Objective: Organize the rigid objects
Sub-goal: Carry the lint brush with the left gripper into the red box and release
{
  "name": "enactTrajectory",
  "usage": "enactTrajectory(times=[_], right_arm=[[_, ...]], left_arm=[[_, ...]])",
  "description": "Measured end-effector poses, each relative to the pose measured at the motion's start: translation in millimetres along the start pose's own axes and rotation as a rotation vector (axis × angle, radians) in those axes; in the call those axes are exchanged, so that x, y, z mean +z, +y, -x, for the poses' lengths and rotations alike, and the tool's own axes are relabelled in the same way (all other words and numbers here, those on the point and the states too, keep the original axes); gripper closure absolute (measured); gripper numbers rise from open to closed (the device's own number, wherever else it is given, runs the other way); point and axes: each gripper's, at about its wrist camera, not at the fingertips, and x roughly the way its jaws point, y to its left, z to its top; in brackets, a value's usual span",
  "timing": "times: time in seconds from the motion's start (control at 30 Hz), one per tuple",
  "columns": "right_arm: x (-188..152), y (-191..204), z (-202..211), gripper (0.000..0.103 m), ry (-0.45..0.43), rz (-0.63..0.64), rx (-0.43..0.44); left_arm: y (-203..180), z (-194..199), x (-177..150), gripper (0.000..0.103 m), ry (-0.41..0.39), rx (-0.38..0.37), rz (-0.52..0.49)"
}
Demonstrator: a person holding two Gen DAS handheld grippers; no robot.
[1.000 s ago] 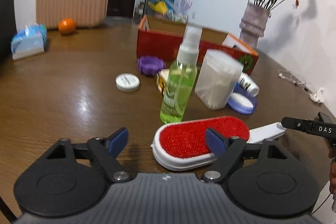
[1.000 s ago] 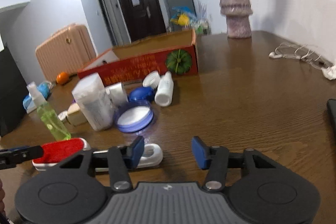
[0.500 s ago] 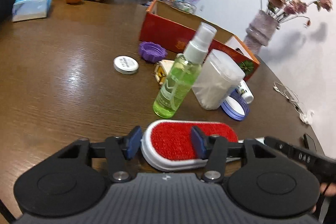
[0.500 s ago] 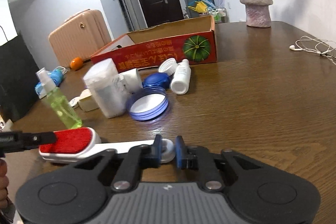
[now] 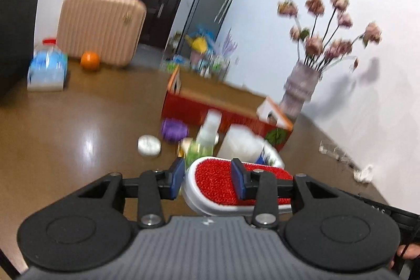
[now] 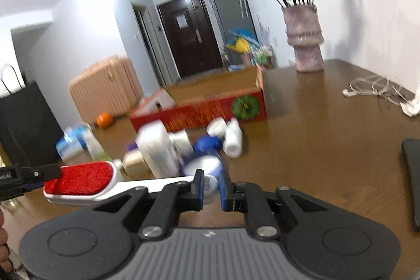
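Note:
A white lint brush with a red pad [image 5: 218, 180] is held off the brown table by both grippers. My left gripper [image 5: 207, 180] is shut on its red head. My right gripper [image 6: 211, 189] is shut on the end of its white handle [image 6: 157, 184]; the red head [image 6: 81, 179] shows at the left of that view. An open red cardboard box [image 5: 210, 109] [image 6: 210, 109] lies further back on the table. In front of it stand a green spray bottle [image 5: 206, 138], a white cylindrical container [image 6: 155, 148], a blue-rimmed lid [image 6: 207, 164] and white bottles [image 6: 232, 135].
A purple lid [image 5: 173, 130] and a white round lid [image 5: 149, 145] lie left of the cluster. A vase of flowers [image 6: 304, 41], earphone cables [image 6: 378, 91], a black phone [image 6: 413, 175], a tissue pack [image 5: 47, 70], an orange [image 5: 89, 60] and a peach case [image 5: 101, 25] ring the table.
Both grippers closed on the lint brush, left on the head and right on the handle, and have lifted it off the table. Both views have tilted upward.

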Motion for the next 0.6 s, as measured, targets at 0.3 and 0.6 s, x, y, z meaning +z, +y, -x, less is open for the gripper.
enactTrajectory(times=[0.3, 0.6], right_arm=[[77.9, 9.7, -21.2, 0.091, -0.145, -0.021, 0.059], [196.2, 0.2, -124.2, 0.091, -0.173, 0.008, 0.017]], left_arm=[[-11.8, -40.1, 108.2, 0.069, -0.142, -0.060, -0.062], [1.1, -204.1, 198.2, 0.069, -0.026, -0.101, -0.092]])
